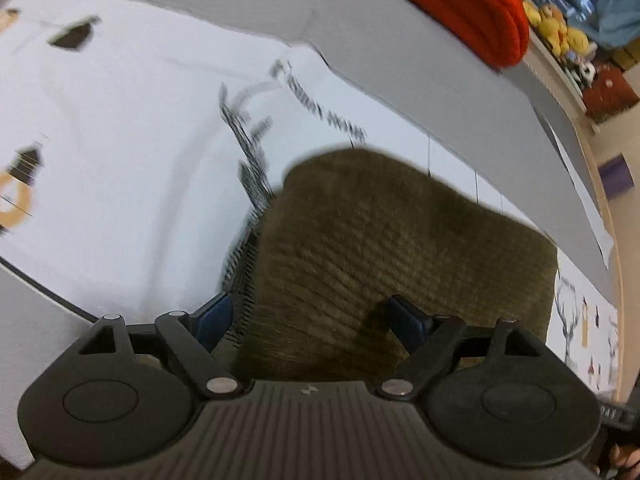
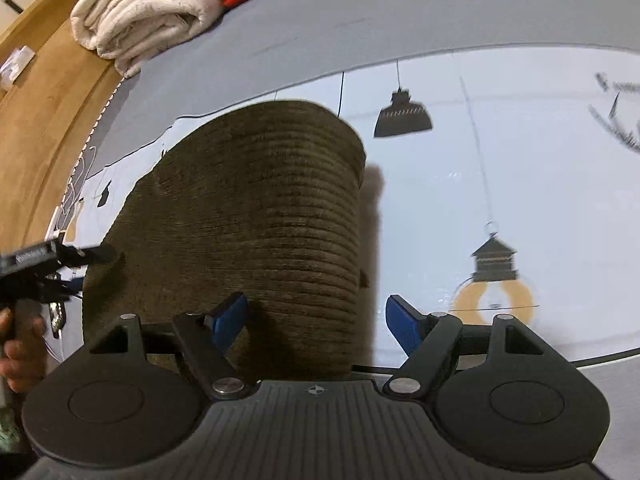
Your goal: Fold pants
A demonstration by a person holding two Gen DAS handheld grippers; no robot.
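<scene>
Pants (image 1: 384, 256): a folded olive-brown corduroy bundle is seen lying on the sheet, its ribs running across the fold; in the right wrist view (image 2: 256, 216) the rounded far edge is turned toward the grey cover.
Sheet (image 1: 132, 152): a white cloth printed with hanging lamps and black line drawings is spread under the pants.
Grey cover (image 1: 400, 76): a plain grey surface is seen beyond the sheet; whether it is a bed or a tabletop cannot be told.
Left gripper (image 1: 318, 316): it is held over the near end of the pants, pointing steeply down. Its blue fingers (image 1: 408, 320) are spread wide and nothing is pinched; the right one lies over the fabric, the left one at the pants' left edge. The same gripper (image 2: 60, 264) is seen from the right wrist at the pants' left side, gripped by a hand (image 2: 20, 344).
Right gripper (image 2: 316, 316): its blue fingers (image 2: 230, 316) are spread, one over the pants, the other over the sheet beyond the pants' right edge; nothing is held.
Red garment (image 1: 460, 0): it is laid folded at the far edge of the grey cover.
Cream towel (image 2: 140, 12): it is stacked folded beside the red garment.
Blur: the sheet print is smeared in the left wrist view, perhaps by motion.
</scene>
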